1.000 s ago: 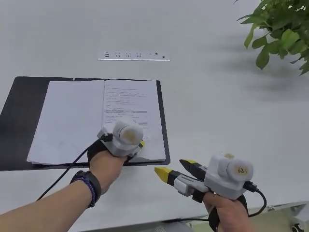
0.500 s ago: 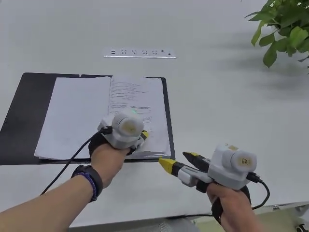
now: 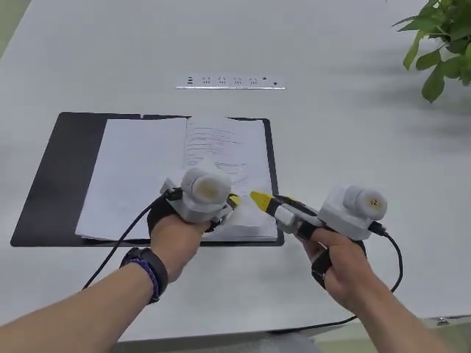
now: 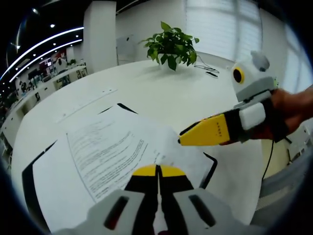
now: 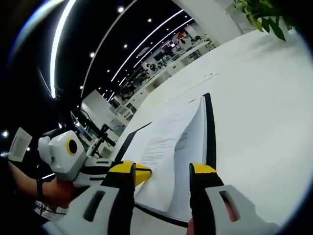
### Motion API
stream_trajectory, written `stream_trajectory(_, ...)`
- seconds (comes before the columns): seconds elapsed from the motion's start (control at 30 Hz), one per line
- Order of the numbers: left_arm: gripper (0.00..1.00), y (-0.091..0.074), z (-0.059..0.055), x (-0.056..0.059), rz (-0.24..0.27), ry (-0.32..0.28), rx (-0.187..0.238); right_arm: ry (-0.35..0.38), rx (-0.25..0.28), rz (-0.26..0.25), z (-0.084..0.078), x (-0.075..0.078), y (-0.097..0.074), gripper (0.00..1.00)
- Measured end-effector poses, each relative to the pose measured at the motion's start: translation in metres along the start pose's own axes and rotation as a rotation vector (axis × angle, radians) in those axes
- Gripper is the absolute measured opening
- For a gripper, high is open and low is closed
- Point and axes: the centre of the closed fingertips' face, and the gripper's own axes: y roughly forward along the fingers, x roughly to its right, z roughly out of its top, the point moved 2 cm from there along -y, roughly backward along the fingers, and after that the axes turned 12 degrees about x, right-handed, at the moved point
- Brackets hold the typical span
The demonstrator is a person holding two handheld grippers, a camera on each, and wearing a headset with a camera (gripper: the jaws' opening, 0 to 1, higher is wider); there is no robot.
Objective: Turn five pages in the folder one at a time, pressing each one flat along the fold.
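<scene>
Since a second ago the right gripper (image 3: 268, 200) has swung in from over the bare table (image 3: 353, 132) to the printed page's (image 3: 228, 154) lower right corner. Its jaws are spread, with the page edge between them. The left gripper (image 3: 231, 200), jaws pressed together, sits over the same page just beside it. The folder (image 3: 51, 176) lies open on the table.

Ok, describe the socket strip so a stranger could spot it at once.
On the white workbench, look beyond the far edge of the open black folder. There lies the narrow silver socket strip. Unlike the folder and the green leafy plant at the far right, it is a thin metal bar dotted with small dark holes.
</scene>
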Motion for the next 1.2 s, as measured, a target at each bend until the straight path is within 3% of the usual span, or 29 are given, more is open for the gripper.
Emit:
stream_trajectory(0.1,0.00,-0.002,0.002,0.000,0.016,-0.036,0.011,0.020,0.002,0.004,0.000,0.002,0.002,0.33)
stream_trajectory(0.23,0.00,-0.004,0.006,0.005,0.008,-0.028,0.023,0.050,0.028,0.026,0.004,-0.004,-0.001,0.17)
stream_trajectory(0.47,0.00,-0.006,0.010,0.011,0.026,-0.073,0.035,0.079,0.045,0.016,0.003,-0.002,-0.006,0.00)
stream_trajectory(0.7,0.05,-0.021,0.015,0.015,0.048,-0.097,0.047,0.112,0.071,0.010,0.005,-0.007,-0.008,0.00)
stream_trajectory(0.87,0.08,-0.036,0.018,0.019,0.046,-0.061,0.049,0.117,0.076,0.010,0.005,-0.011,-0.008,0.00)
stream_trajectory(1.2,0.16,-0.066,0.016,0.009,0.081,-0.034,0.044,0.135,0.105,0.017,0.011,-0.022,-0.007,0.00)
